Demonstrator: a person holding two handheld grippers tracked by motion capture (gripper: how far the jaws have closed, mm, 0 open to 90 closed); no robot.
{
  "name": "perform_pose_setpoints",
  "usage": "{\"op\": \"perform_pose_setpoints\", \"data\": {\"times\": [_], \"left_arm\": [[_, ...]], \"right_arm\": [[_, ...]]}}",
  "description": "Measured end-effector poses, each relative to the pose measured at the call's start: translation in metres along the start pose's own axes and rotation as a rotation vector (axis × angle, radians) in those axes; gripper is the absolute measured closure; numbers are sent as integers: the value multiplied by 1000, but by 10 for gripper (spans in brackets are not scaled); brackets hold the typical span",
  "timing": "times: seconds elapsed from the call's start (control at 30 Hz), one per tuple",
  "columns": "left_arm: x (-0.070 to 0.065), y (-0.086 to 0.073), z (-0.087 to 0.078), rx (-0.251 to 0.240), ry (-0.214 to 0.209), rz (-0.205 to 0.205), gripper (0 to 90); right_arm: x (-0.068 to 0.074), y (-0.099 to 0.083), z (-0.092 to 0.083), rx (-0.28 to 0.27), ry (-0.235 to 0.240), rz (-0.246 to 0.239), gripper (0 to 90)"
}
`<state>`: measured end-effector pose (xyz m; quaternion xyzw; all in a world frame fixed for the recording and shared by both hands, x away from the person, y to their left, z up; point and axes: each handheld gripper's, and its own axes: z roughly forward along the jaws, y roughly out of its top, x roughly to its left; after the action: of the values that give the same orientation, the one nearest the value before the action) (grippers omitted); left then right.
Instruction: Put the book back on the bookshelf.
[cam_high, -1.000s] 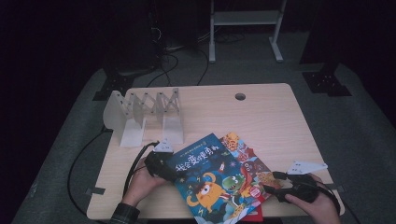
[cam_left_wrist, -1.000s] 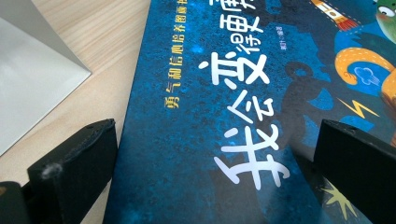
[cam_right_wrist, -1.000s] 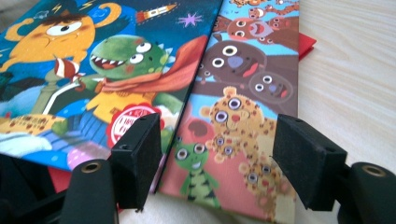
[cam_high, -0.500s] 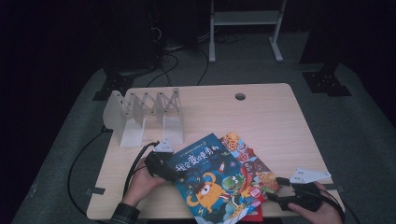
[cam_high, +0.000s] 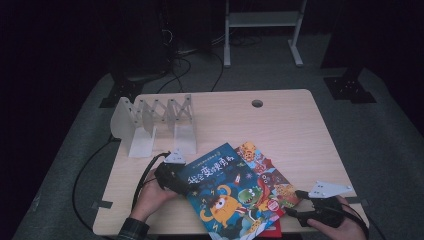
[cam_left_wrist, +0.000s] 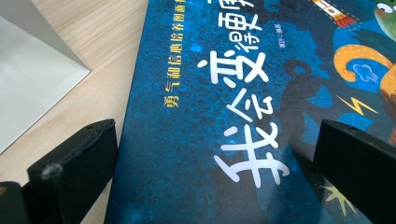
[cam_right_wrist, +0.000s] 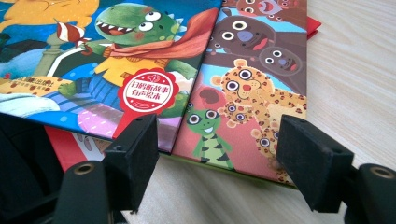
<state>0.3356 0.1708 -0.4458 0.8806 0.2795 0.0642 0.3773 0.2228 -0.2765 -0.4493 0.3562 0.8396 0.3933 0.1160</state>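
Your blue book (cam_high: 227, 195) lay uppermost on a small stack near the front edge of the table (cam_high: 280, 125), right of its middle. Its cover was dark blue with large white Chinese characters, an orange monster, a green dinosaur in a red scarf and a round red seal. Beneath it, fanned out toward the right edge, lay an animal book (cam_high: 265, 172) showing leopards, bears and a frog, with a red book (cam_high: 272, 231) under both at the front edge.

Your left gripper (cam_high: 172, 177) sat at the blue book's left edge. In the left gripper view its jaws stood wide, one over bare wood beside the cover, the other over the cover (cam_left_wrist: 224, 116); no pad pressed on it.

Your right gripper (cam_high: 305, 212) lay near the front right corner, facing the stack. Its jaws stood wide, with the near edges of the blue book (cam_right_wrist: 93, 70) and animal book (cam_right_wrist: 247, 88) ahead of them, neither gripped.

A white folding rack (cam_high: 150, 120) stood toward the rear left corner, well apart.
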Motion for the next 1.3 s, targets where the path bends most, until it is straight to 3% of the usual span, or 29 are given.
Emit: {"op": "perform_pose_setpoints", "data": {"times": [0.47,0.77,1.3], "left_arm": [[-2,0,0,9,-26,5,0],[-4,-1,1,9,-51,0,0],[-5,-1,-1,22,-57,7,0]], "right_arm": [[-12,4,4,-2,-21,12,277],[-31,14,12,1,-39,28,281],[-60,35,33,4,-71,50,287]]}}
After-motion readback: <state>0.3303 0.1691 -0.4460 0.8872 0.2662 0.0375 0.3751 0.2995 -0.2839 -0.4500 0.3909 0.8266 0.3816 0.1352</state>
